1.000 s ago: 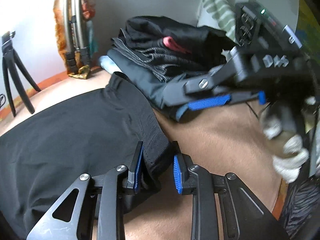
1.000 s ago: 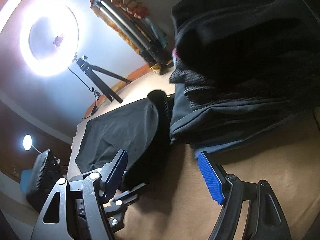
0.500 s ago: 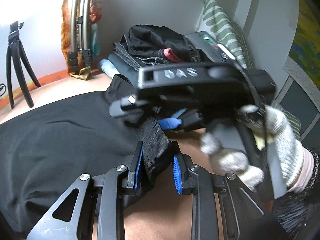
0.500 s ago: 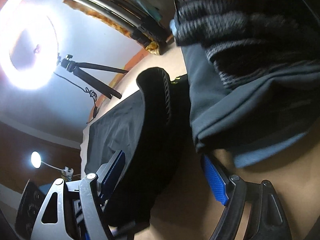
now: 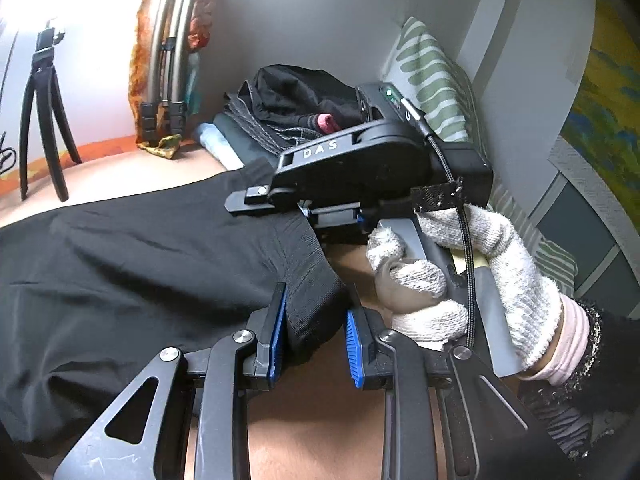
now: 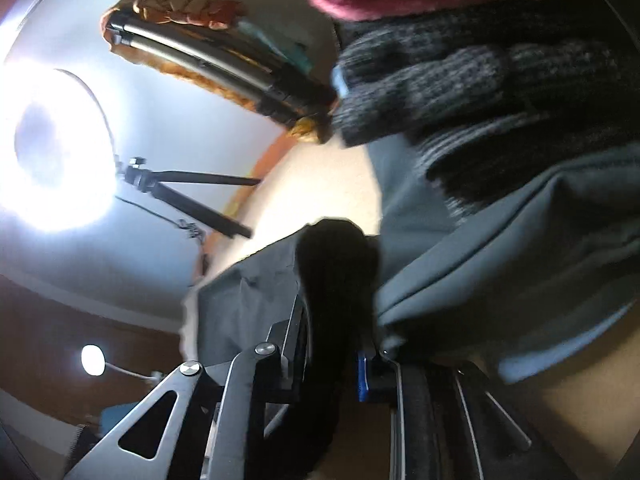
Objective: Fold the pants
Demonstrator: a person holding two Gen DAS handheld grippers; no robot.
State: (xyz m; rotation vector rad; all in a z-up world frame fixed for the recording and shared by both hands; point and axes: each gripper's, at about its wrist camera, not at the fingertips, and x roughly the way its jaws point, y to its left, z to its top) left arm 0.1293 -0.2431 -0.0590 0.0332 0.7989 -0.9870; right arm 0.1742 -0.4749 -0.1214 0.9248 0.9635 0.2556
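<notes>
- Since the earlier frames the right gripper has come down beside the stack of folded clothes and its jaws have just been closing; the black waistband that lay loose between its spread blue pads now sits pinched between them.
- The black, thin-fabric pants lie spread flat on the tan bed sheet, their ribbed elastic waistband at the end nearest the stack of folded dark grey and black clothes.
- The left gripper pinches one corner of that waistband, its blue pads drawn in on the doubled elastic, on the side of the band farther from the stack.
- In the left wrist view the right gripper reaches the other waistband corner, just beside the stack, held by a hand in a white knitted glove.
- The step in hand looks like securing both waistband corners, the start of the first fold; no fold is made yet.
- The next move probably calls for lifting both corners together and carrying them away from the stack, over the legs, with the band kept taut and level so the thin cloth does not bunch.
- The right gripper works very close to the stack, so it likely needs to rise clear before travelling, or it may drag the lowest grey garment.
- Beyond the stack stand a striped green-and-white pillow and a small black tripod.
</notes>
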